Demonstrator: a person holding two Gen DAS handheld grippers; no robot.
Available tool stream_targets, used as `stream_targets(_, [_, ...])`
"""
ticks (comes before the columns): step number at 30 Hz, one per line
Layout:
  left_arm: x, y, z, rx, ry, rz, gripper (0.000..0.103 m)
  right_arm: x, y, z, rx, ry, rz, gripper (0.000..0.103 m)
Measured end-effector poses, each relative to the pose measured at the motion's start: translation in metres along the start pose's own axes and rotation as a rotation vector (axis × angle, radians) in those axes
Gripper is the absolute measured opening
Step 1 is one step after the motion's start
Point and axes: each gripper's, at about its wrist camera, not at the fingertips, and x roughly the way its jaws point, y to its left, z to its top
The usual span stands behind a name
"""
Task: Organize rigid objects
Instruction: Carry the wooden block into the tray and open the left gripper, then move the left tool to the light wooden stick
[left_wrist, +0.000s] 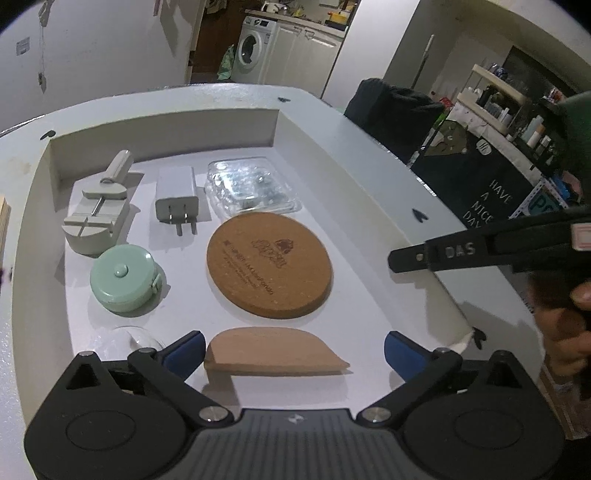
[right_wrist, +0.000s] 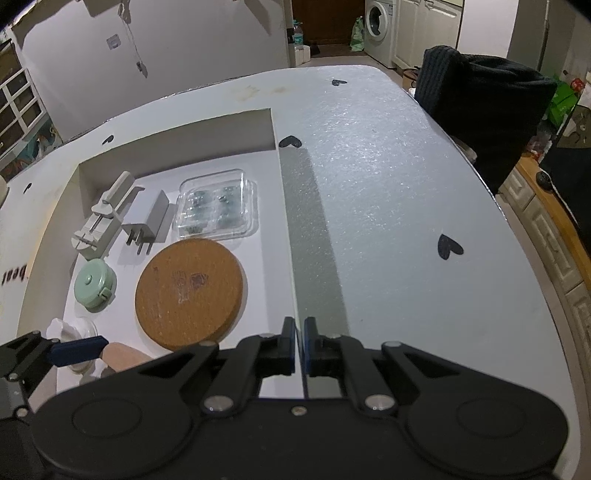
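Wooden scraper (left_wrist: 273, 350) freed between spread left claw (left_wrist: 295, 350), right claw (right_wrist: 300, 341) pinching tray wall (right_wrist: 291, 236).

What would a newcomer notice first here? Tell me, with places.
The round cork coaster lies in the middle of the shallow white tray. Left of it sits a mint-green tape measure; behind it, a white plug adapter and a clear blister pack. Nearest, a half-moon wooden piece lies between the wide-open left gripper fingers, untouched; the right gripper is shut above the tray's right wall.
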Motion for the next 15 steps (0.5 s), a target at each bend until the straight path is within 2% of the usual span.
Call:
stream_targets(7, [-0.032,-0.001,0.001,0.032,-0.062,-0.024,0.103,0.000,0.000,0.001,0.001,0.004,0.000,0.005])
stream_targets(15, [-0.081,0.016,0.003,-0.016,-0.156,-0.022,0.103,0.000,0.004,0.000,-0.004,0.000,-0.020,0.005])
